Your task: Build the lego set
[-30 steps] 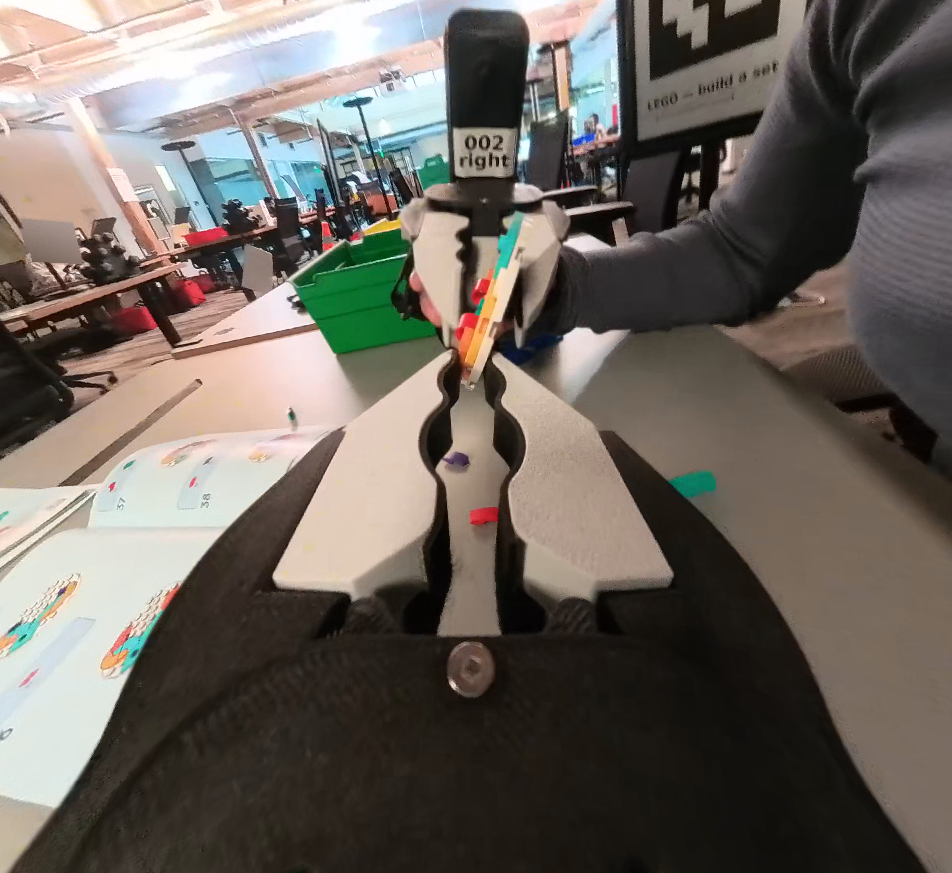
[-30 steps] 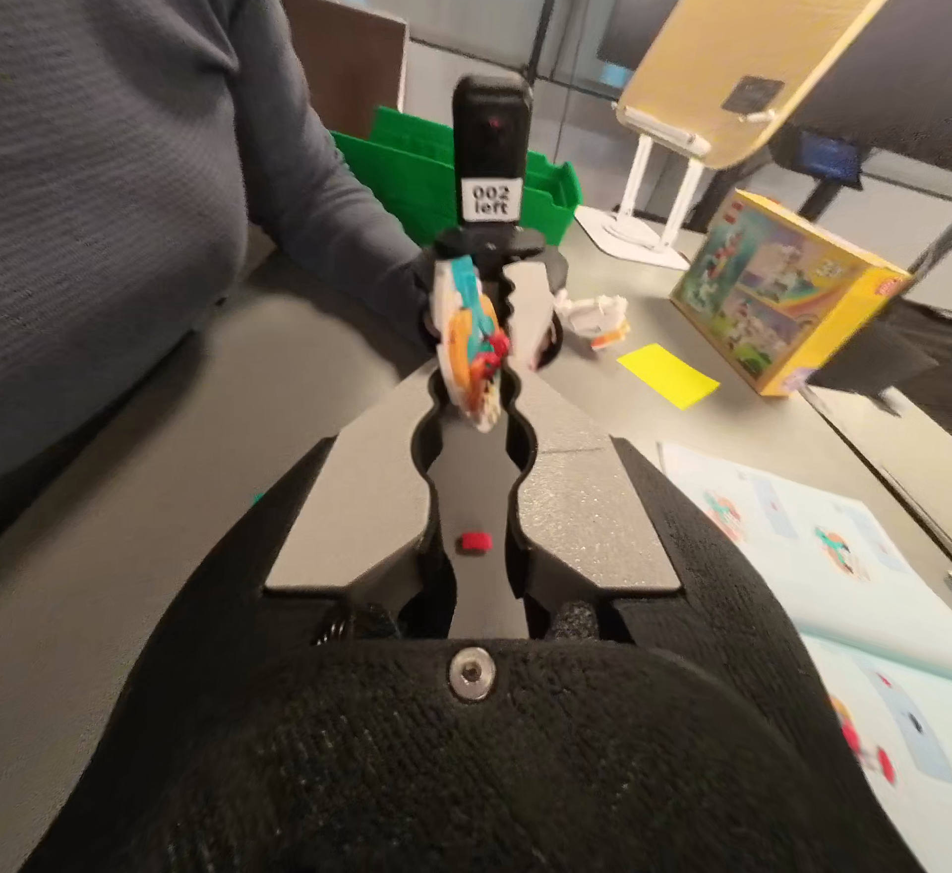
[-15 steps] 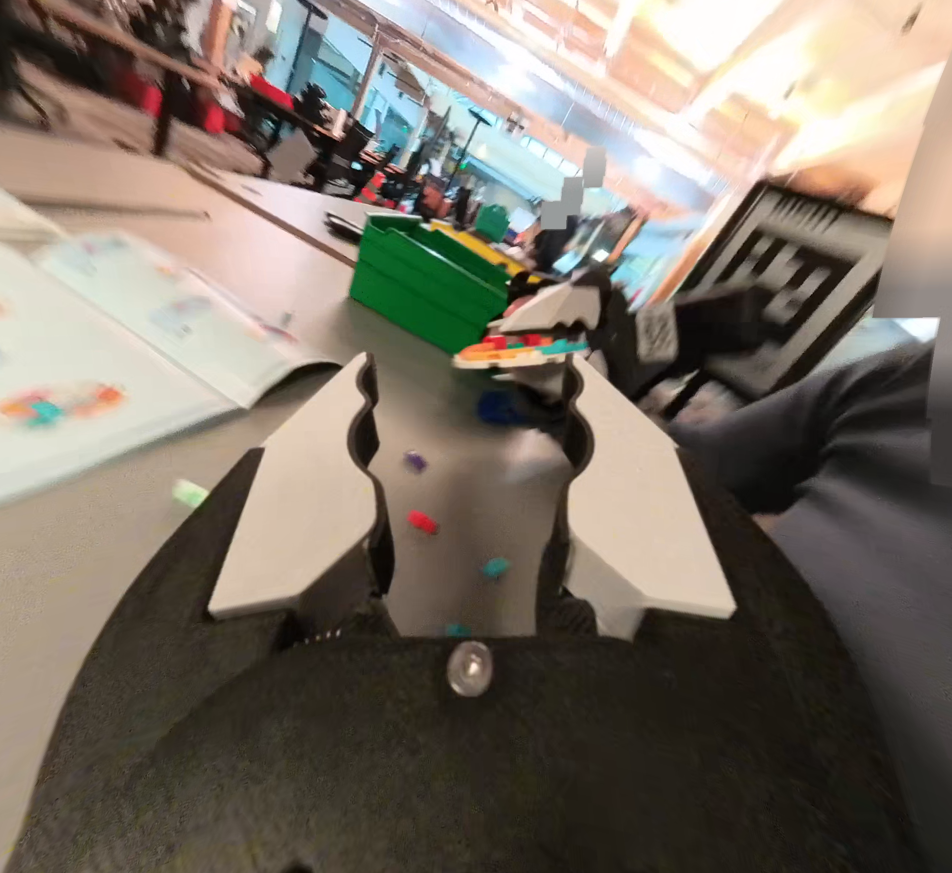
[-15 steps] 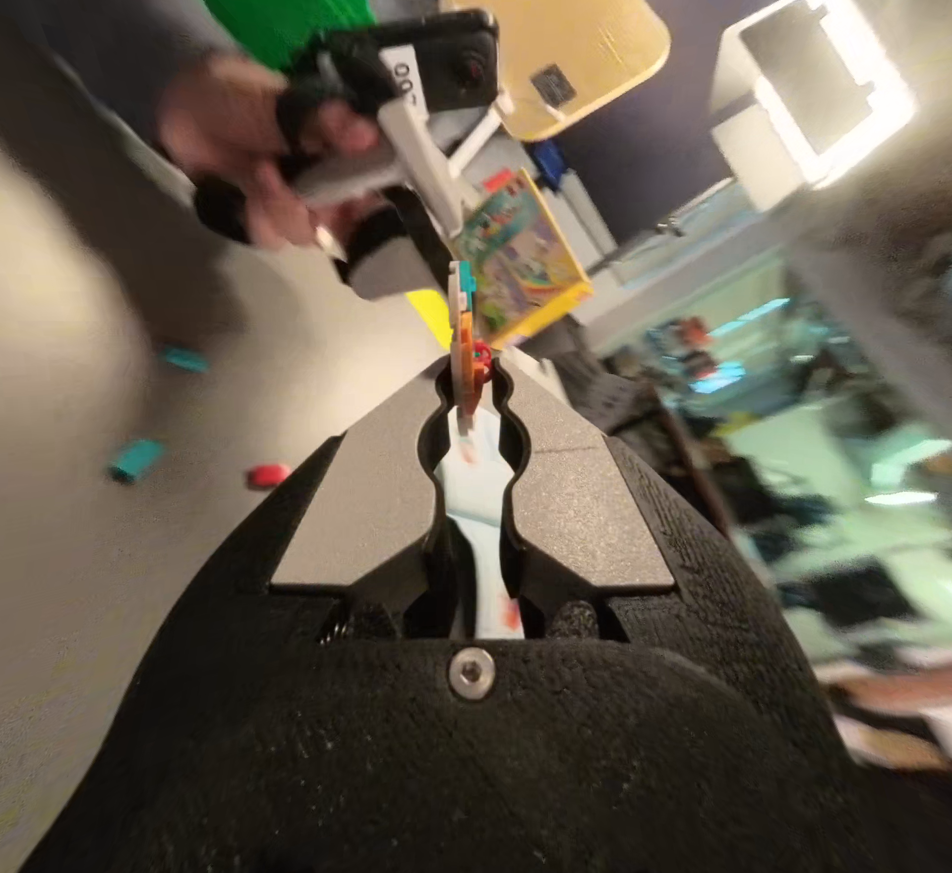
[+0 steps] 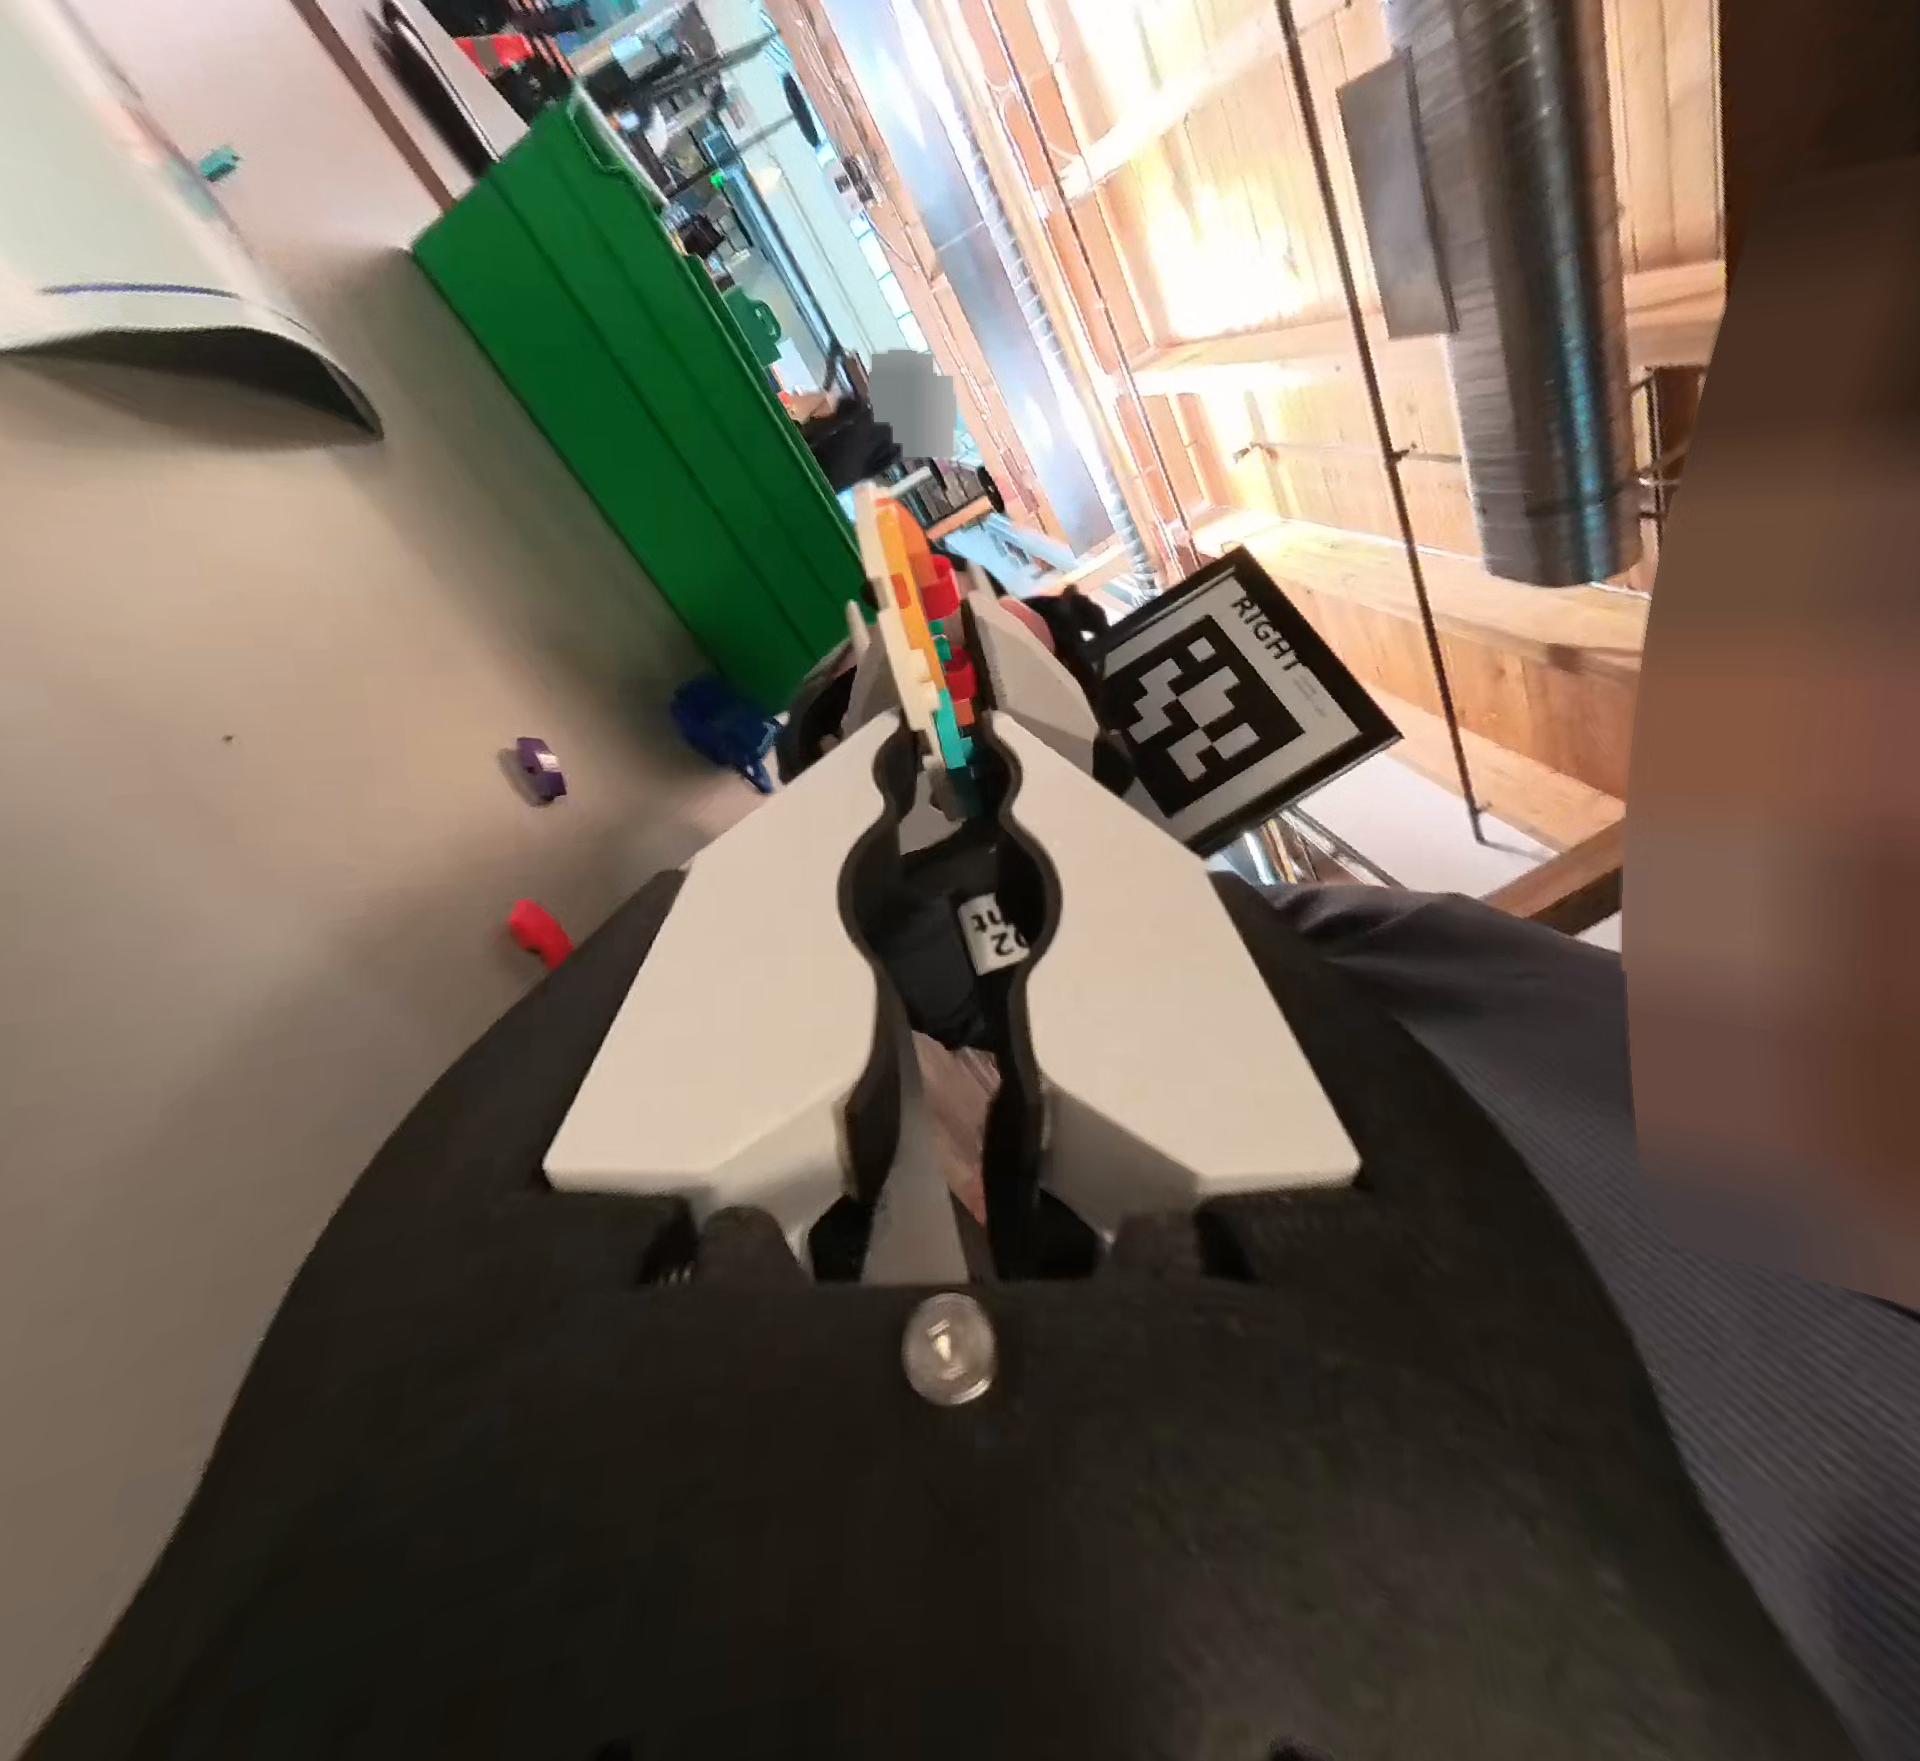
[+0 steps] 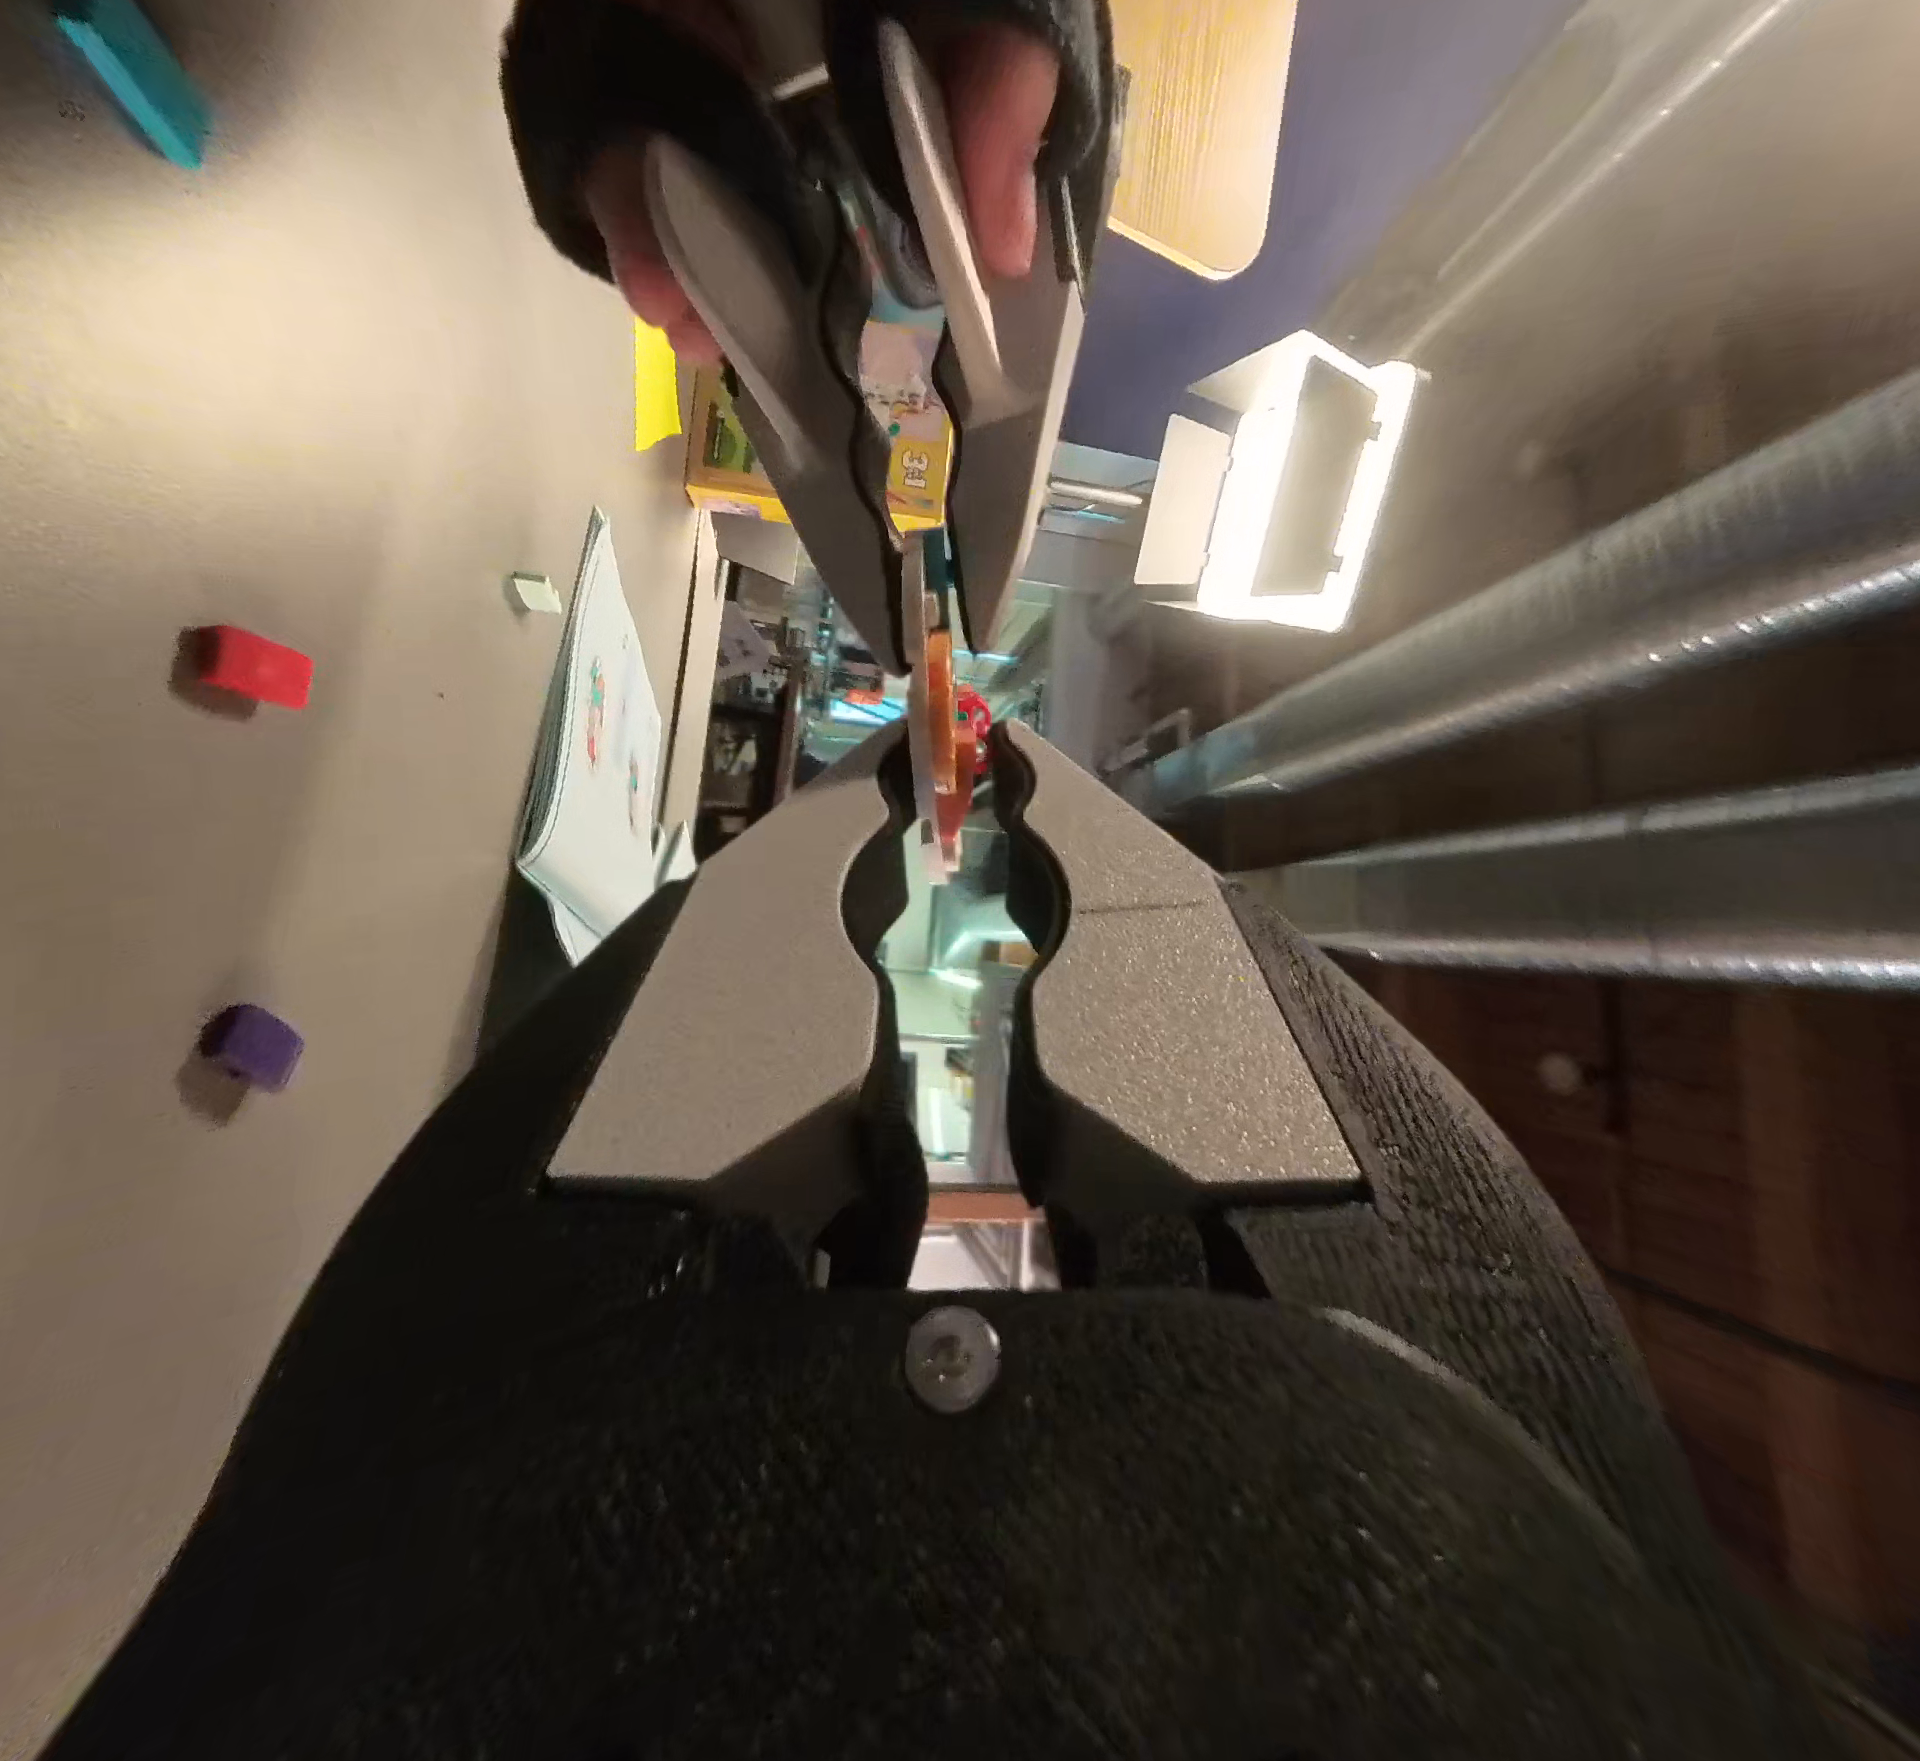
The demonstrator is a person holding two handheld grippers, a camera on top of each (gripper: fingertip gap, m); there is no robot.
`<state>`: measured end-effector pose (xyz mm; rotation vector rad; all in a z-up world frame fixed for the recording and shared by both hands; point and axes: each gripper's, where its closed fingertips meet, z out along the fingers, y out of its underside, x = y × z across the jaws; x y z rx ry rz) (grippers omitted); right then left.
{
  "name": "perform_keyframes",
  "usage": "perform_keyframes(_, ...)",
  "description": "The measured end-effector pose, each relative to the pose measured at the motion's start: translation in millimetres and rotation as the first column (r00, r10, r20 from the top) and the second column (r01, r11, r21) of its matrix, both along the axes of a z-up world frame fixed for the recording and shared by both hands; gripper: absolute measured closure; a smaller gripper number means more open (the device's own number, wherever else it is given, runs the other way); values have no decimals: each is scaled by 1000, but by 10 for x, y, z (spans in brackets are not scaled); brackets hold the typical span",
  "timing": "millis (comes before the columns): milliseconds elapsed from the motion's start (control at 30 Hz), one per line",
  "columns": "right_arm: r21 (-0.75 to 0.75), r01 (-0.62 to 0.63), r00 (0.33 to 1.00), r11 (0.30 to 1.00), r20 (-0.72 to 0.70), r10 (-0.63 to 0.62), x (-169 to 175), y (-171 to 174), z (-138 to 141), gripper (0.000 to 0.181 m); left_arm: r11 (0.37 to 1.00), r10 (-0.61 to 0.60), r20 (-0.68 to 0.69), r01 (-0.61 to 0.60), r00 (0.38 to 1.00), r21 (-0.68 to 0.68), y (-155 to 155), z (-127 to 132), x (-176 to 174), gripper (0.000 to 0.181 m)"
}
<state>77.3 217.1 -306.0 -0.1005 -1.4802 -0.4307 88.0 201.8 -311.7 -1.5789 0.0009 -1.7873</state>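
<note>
Edgewise, flat orange-white-teal lego assembly (image 5: 914,641) between jaws.

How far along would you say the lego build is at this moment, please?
Partly done: a flat multicoloured assembly exists, clamped edge-on between the left gripper and right gripper, both shut on it. Left to place: a red brick, purple brick and teal brick loose on the table; the instruction booklet lies open.
</note>
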Motion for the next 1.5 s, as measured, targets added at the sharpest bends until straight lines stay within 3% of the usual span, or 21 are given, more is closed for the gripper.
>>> perform_keyframes(267, 36, -32, 999, 999, 6, 32, -37, -97, -25, 168, 999, -13, 105, 17, 994, -38, 31, 1, -46, 176)
perform_keyframes(367, -115, -22, 999, 993, 33, 26, 2, 12, -111, 146, 997, 80, 41, -80, 996, 6, 97, 11, -165, 176)
perform_keyframes(433, -319, -19, 1000, 947, 6, 22, 42, 136, -112, 141, 977, 209, -59, -207, 976, 48, 197, -31, -348, 176)
perform_keyframes(467, -456, -33, 999, 889, -33, 20, 44, 190, -89, 142, 960, 278, -130, -269, 952, 83, 245, -69, -443, 177)
perform_keyframes(500, -617, -63, 997, 784, -73, 23, 18, 220, -78, 148, 937, 345, -216, -324, 913, 129, 291, -116, -529, 177)
perform_keyframes(567, -900, -141, 989, 413, -150, 11, -123, 214, -99, 154, 881, 471, -382, -401, 795, 253, 362, -189, -668, 177)
perform_keyframes(600, -960, -162, 985, 227, -170, -16, -208, 216, -128, 153, 857, 514, -435, -416, 740, 304, 379, -198, -702, 177)
perform_keyframes(633, -981, -171, 983, 92, -176, -51, -287, 230, -172, 152, 837, 546, -479, -424, 688, 345, 394, -217, -723, 177)
perform_keyframes(700, -985, -174, 978, -21, -170, -118, -400, 273, -251, 156, 810, 586, -526, -438, 617, 389, 410, -246, -733, 176)
perform_keyframes(900, -978, -206, 964, -42, -195, -180, -559, 294, -270, 167, 797, 603, -592, -412, 534, 441, 422, -283, -670, 177)
perform_keyframes(1167, -970, -228, 962, -80, -211, -175, -546, 326, -253, 169, 790, 612, -595, -382, 520, 479, 410, -255, -619, 175)
perform_keyframes(1400, -950, -245, 968, -192, -228, -104, -512, 268, -239, 169, 824, 549, -627, -231, 552, 517, 309, -255, -505, 166)
perform_keyframes(1500, -949, -225, 974, -220, -213, -75, -511, 246, -262, 169, 821, 548, -640, -199, 538, 535, 280, -270, -497, 165)
